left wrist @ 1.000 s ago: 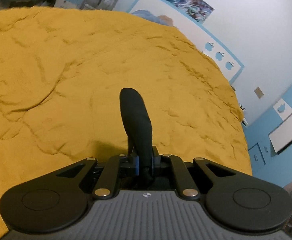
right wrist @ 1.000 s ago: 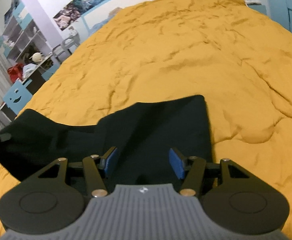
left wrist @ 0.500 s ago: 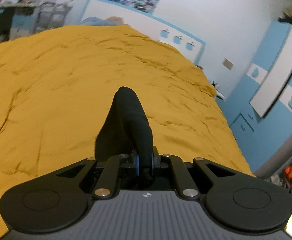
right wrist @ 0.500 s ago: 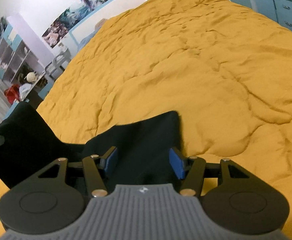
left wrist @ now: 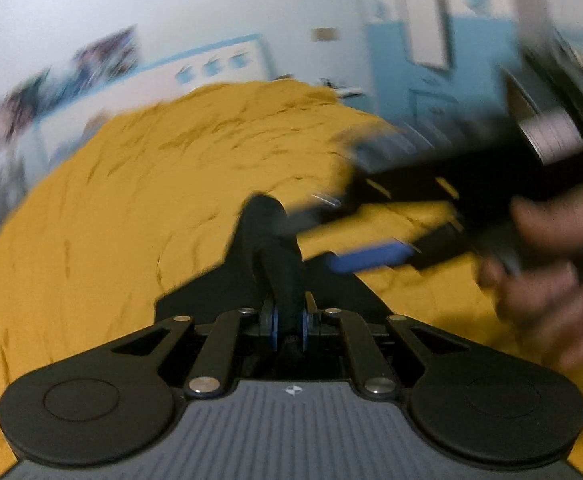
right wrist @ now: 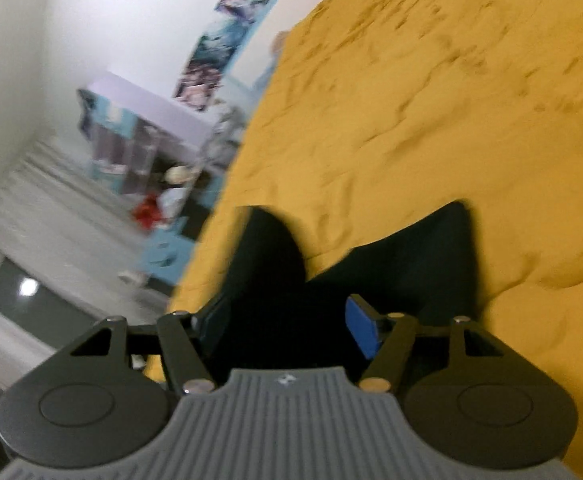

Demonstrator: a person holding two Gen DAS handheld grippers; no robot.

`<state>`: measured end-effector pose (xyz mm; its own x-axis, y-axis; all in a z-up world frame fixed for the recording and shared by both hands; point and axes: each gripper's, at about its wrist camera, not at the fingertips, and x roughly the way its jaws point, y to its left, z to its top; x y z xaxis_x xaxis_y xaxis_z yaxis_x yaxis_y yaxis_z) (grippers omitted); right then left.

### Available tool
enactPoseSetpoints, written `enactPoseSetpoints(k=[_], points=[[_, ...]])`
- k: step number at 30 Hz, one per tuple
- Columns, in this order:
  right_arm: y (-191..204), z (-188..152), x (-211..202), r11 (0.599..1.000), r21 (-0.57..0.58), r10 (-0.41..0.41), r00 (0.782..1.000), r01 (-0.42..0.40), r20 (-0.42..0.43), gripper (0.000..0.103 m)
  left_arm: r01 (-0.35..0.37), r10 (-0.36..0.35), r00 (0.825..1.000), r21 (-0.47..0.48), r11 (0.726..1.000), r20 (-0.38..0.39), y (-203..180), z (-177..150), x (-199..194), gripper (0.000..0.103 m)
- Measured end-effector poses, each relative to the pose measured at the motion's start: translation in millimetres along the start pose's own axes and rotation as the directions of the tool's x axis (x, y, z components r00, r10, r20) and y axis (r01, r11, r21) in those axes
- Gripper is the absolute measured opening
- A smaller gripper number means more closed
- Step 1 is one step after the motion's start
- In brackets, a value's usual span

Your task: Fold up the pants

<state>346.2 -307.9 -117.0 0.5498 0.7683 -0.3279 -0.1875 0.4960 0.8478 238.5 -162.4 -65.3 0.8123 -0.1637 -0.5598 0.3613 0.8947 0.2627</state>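
The black pants [left wrist: 269,240] stand up in a fold from my left gripper [left wrist: 287,332], which is shut on the cloth. In the same view my right gripper [left wrist: 347,208] comes in from the right, blurred, with its blue pads [left wrist: 367,260] spread and a hand [left wrist: 551,280] holding it. In the right wrist view the pants [right wrist: 411,264] lie dark on the yellow bedspread [right wrist: 451,120] and run in between the jaws of my right gripper [right wrist: 287,326]. Those jaws are opening and the pads do not press on the cloth.
The yellow bedspread [left wrist: 131,220] fills most of both views. A white headboard [left wrist: 211,64] stands at the far end. Blue drawers [left wrist: 431,100] are beyond the bed's right side, and a shelf unit [right wrist: 143,148] with toys stands off its left side.
My left gripper has swung across the bed with the pants fold and rolled, so the right gripper and hand now show beside it. The right view has tilted and its jaws stand a little wider.
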Motion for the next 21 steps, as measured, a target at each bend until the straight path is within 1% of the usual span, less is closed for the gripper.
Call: enactPoseSetpoints(k=[2,4,6,7,8,10,12,14,16,17,19,21], points=[[2,0,1,0.999,0.016,0.032,0.999,-0.032,-0.009,0.065,-0.027,0.025,0.999,0.106,0.994,0.020,-23,-7,0,0.010],[2,1,4,0.999,0.031,0.031,0.999,-0.031,-0.019,0.066,-0.070,0.061,0.997,0.185,0.980,0.051,-41,-17,0,0.010],[-1,5,6,0.999,0.037,0.005,1.000,-0.005,-0.015,0.065,-0.085,0.074,0.995,0.215,0.973,0.061,-48,-23,1,0.010],[-4,7,8,0.998,0.048,-0.026,0.999,0.027,-0.019,0.065,-0.082,0.071,0.996,0.214,0.973,0.057,-48,-25,2,0.010],[-8,9,10,0.996,0.066,-0.054,0.998,0.055,-0.029,0.062,-0.079,0.070,0.996,0.212,0.974,0.051,-48,-26,3,0.010],[-19,10,17,0.991,0.104,-0.082,0.995,0.088,-0.057,0.053,-0.086,0.077,0.996,0.219,0.972,0.053,-50,-27,3,0.010],[-24,9,25,0.990,0.105,-0.086,0.993,0.095,-0.085,0.026,-0.092,0.082,0.995,0.226,0.970,0.054,-50,-22,5,0.010],[-19,10,29,0.994,0.068,-0.083,0.993,0.089,-0.086,0.014,-0.107,0.095,0.993,0.225,0.968,0.065,-49,-21,4,0.010],[-7,17,26,0.997,-0.005,-0.073,0.996,0.073,-0.057,0.011,-0.138,0.116,0.987,0.213,0.967,0.113,-49,-17,-1,0.010],[1,20,22,0.998,-0.050,-0.046,0.998,0.044,-0.033,0.009,-0.150,0.121,0.982,0.206,0.967,0.146,-50,-13,-6,0.010],[14,28,9,0.992,-0.128,0.015,1.000,-0.014,0.007,0.009,-0.149,0.110,0.975,0.200,0.968,0.195,-55,-2,-10,0.010],[13,36,-1,0.989,-0.148,0.018,1.000,-0.015,0.023,0.009,-0.125,0.083,0.979,0.225,0.966,0.185,-64,5,-2,0.010]])
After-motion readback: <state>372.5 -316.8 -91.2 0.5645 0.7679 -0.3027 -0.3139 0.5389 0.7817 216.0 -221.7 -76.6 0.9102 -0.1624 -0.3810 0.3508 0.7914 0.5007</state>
